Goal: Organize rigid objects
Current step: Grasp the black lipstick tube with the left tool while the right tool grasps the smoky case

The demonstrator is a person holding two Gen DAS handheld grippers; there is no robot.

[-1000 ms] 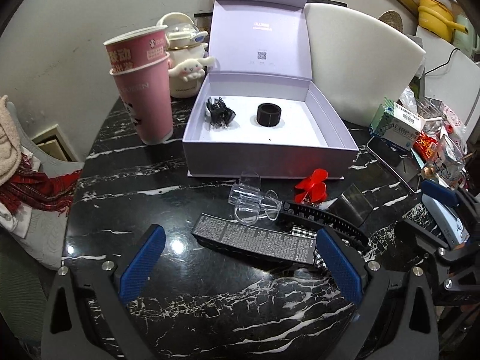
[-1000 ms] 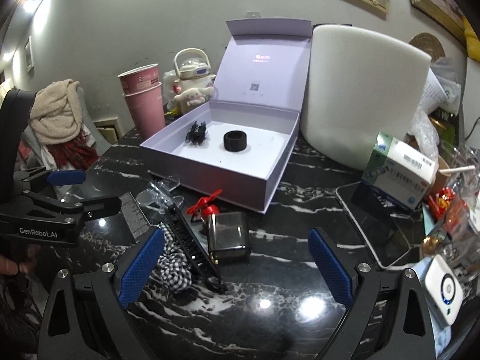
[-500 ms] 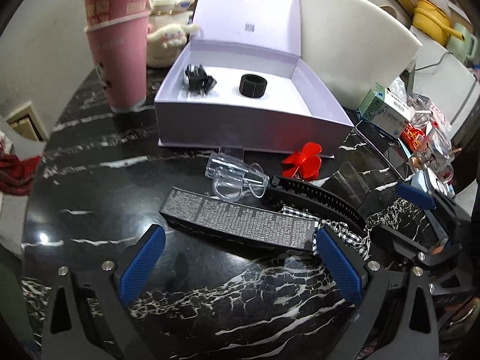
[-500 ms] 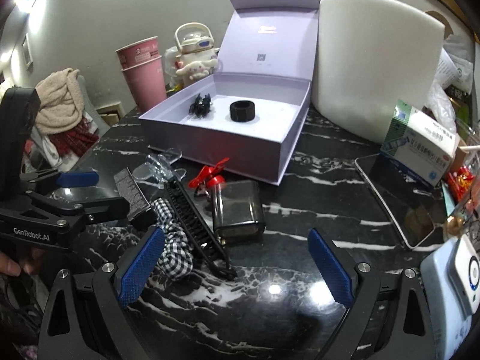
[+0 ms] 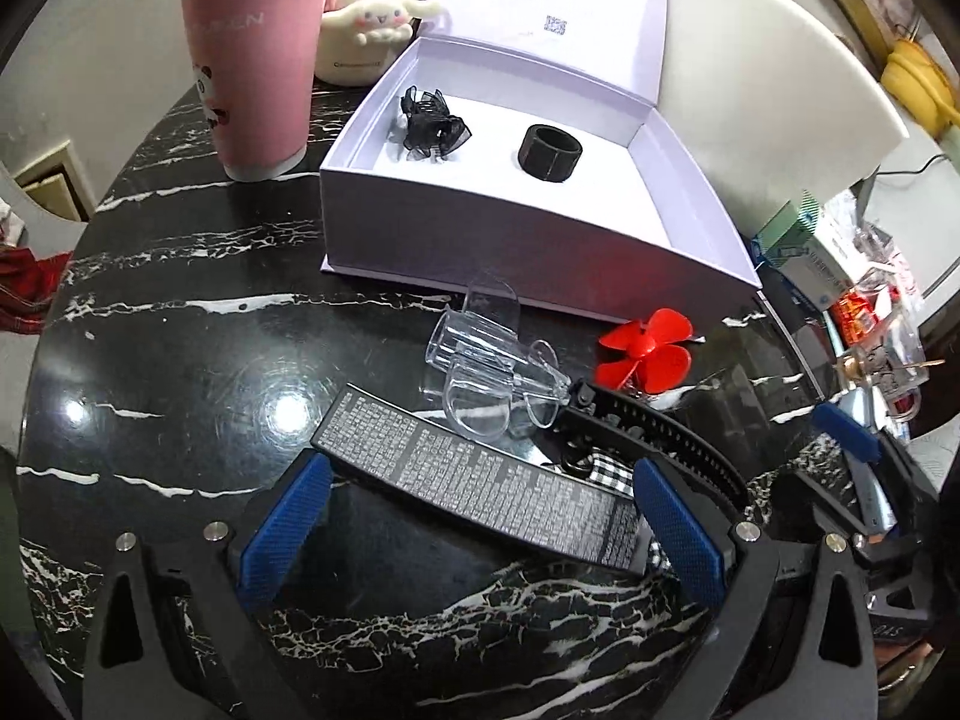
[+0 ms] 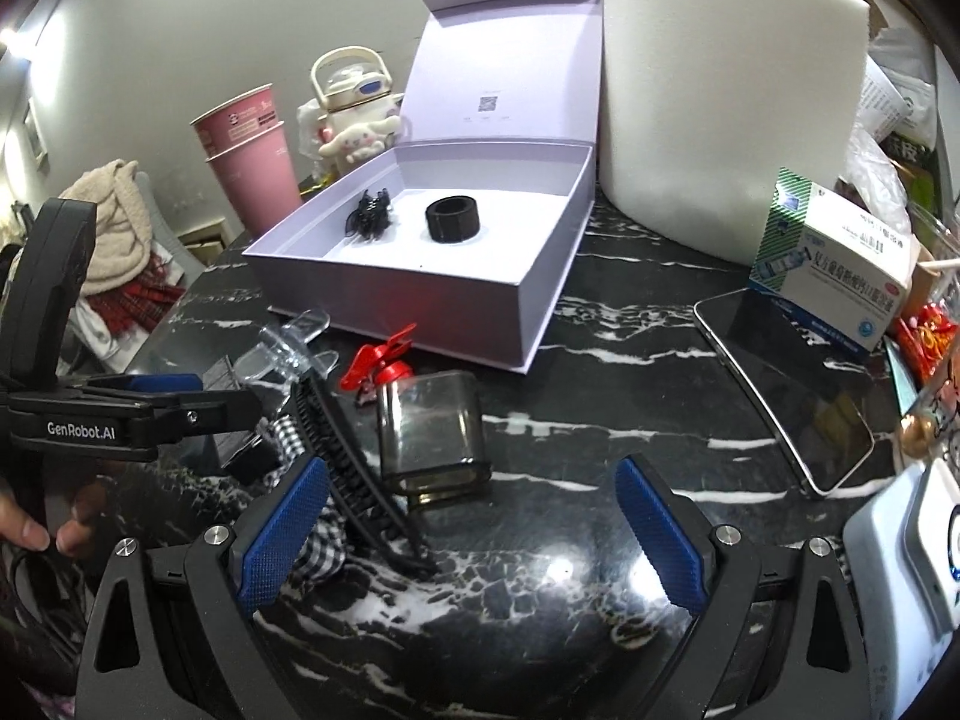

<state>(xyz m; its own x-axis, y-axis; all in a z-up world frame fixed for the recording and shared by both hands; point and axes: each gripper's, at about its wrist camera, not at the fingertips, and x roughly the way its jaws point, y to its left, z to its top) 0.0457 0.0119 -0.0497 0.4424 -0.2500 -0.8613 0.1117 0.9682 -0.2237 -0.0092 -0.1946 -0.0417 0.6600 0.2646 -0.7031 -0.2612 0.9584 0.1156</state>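
Left hand-held gripper (image 5: pixel 474 531) is released, jaws spread wide, straddling the black carton (image 5: pixel 480 483) on the tabletop (image 5: pixel 180 360). The carton lies between the pads, long axis running roughly across from pad to pad, slanting away toward the left pad. Judgement: closing would catch its ends, not its narrow sides. Right hand-held gripper (image 6: pixel 471 531) is released, empty, farther from the carton. The open box (image 5: pixel 528 252) lies straight beyond.

Black hand-held gripper (image 5: pixel 477 531) — blue pads (image 5: pixel 675 531)
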